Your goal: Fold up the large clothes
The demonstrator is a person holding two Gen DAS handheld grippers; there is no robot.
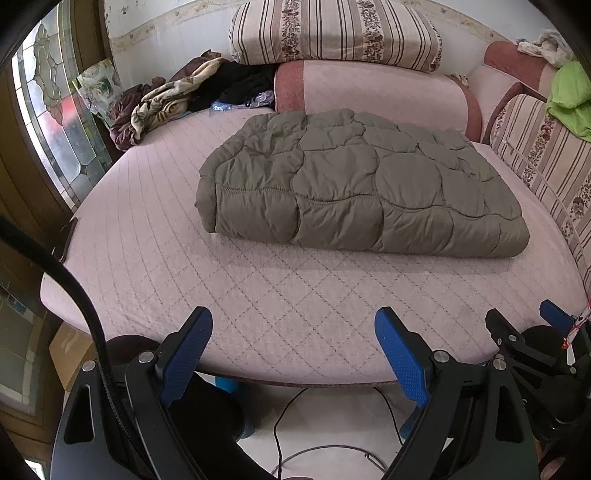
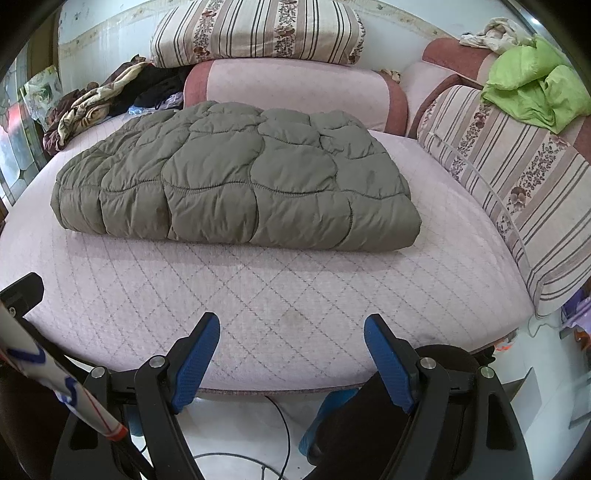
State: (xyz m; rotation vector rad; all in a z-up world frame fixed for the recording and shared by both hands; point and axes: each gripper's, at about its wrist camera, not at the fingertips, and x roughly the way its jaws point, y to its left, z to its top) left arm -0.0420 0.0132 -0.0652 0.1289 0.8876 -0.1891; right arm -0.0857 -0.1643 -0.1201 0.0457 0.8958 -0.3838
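Note:
An olive-green quilted padded garment (image 1: 354, 181) lies folded into a thick rectangle on the pink quilted bed (image 1: 184, 266); it also shows in the right wrist view (image 2: 236, 181) on the bed (image 2: 280, 295). My left gripper (image 1: 293, 325) is open and empty, held over the bed's near edge, well short of the garment. My right gripper (image 2: 291, 328) is open and empty too, at the same near edge. The right gripper's fingers (image 1: 554, 317) show at the far right of the left wrist view.
Striped and pink cushions (image 1: 332, 33) are stacked at the back, with crumpled dark and patterned cloths (image 1: 166, 99) at the back left. A striped cushion (image 2: 517, 177) lines the right side, with a lime-green cloth (image 2: 535, 85) on top. Cables (image 1: 280, 424) lie on the floor below.

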